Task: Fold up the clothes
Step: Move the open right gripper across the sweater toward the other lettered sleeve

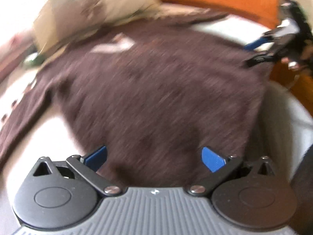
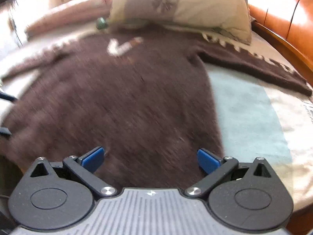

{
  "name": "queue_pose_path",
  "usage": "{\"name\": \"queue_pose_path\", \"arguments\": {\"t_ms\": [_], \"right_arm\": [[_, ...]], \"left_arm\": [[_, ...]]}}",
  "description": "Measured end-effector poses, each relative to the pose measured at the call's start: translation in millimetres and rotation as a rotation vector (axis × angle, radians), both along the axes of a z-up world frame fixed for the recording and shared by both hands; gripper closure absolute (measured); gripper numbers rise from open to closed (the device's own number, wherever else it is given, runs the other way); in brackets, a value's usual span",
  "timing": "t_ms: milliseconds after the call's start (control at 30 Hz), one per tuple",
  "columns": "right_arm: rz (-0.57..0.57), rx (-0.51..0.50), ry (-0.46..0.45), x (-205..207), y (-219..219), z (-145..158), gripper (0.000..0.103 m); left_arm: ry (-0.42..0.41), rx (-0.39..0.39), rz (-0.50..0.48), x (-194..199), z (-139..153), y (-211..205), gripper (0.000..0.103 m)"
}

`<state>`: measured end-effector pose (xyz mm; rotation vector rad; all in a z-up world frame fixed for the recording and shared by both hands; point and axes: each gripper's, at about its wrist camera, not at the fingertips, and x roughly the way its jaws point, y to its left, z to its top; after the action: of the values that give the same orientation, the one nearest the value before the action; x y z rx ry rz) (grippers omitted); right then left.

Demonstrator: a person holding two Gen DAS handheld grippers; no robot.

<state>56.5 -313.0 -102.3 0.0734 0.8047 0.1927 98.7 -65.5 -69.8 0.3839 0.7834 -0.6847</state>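
A brown sweater (image 2: 121,101) lies spread flat on the bed (image 2: 248,107), front up, with a white mark (image 2: 117,48) near its collar. Its collar end touches a beige pillow (image 2: 176,5) at the head of the bed; its hem end lies nearest my claws. In the right wrist view one sleeve (image 2: 254,68) runs out to the right across the pale cover, and the other runs out to the left. An orange wooden bed frame (image 2: 283,25) borders the far right side.

My left claw (image 1: 154,159) has its blue pads (image 1: 213,159) spread wide above the hem of the sweater, gripping nothing. My right claw (image 2: 151,160) is likewise spread wide over the hem, near the sweater's right edge, and holds nothing. In the left wrist view my right claw (image 1: 256,51) shows at the upper right, at the sweater's edge; there it is blurred, and I cannot tell whether it touches the cloth. Both views are blurred, so the knit texture is not clear.
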Motion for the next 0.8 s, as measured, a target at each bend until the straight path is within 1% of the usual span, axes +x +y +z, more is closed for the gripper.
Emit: {"name": "queue_pose_path", "arguments": {"t_ms": [67,100,133,167,200,267,333,367,467,500,567,667,733,800], "right_arm": [[0.054,0.153,-0.025,6.6,4.3,5.2,0.000],[0.071,0.205,-0.020,11.3,6.2,2.2,0.000],[0.085,0.248,-0.011,15.8,8.0,-2.1,0.000],[0.087,0.274,0.010,20.1,8.3,-9.7,0.000],[0.073,0.276,0.036,23.1,5.9,-18.6,0.000],[0.051,0.289,0.013,14.6,-8.2,-28.4,0.001],[-0.006,0.325,-0.009,0.2,-32.0,-30.6,0.001],[-0.043,0.335,-0.016,-7.5,-44.4,-30.5,0.002],[-0.143,0.359,-0.010,-19.3,-64.0,-26.9,0.000],[-0.156,0.359,-0.012,-18.1,-62.7,-22.2,0.000],[-0.156,0.343,-0.036,-11.8,-55.6,-11.9,0.000],[-0.133,0.298,-0.077,18.7,-40.3,-2.3,0.000],[-0.181,0.251,-0.054,43.8,-33.5,-6.9,0.000],[-0.251,0.202,-0.009,61.7,-29.6,-19.4,0.000]], "left_arm": [[0.022,-0.049,-0.056,2.5,2.6,-14.9,0.001],[0.032,-0.049,-0.074,4.3,0.4,-22.0,0.001],[0.042,-0.029,-0.083,6.1,-5.3,-27.9,0.001],[0.058,0.000,-0.085,7.5,-13.0,-30.8,0.001],[0.080,0.033,-0.083,7.6,-22.3,-30.4,0.001],[0.064,0.044,-0.088,-3.7,-28.6,-18.2,0.001],[0.044,0.054,-0.084,-16.8,-30.9,-3.1,0.001],[0.048,0.062,-0.077,-21.7,-30.4,4.3,0.001],[0.088,0.048,-0.067,-20.6,-22.5,16.1,0.001],[0.106,0.038,-0.063,-17.3,-18.3,18.2,0.001],[0.103,0.005,-0.036,-5.3,-7.4,15.6,0.001],[0.068,-0.040,0.012,21.1,5.8,6.4,0.001],[0.057,-0.078,0.058,44.5,5.4,-1.1,0.001],[0.090,-0.109,0.126,63.9,-2.9,-4.6,0.001]]}}
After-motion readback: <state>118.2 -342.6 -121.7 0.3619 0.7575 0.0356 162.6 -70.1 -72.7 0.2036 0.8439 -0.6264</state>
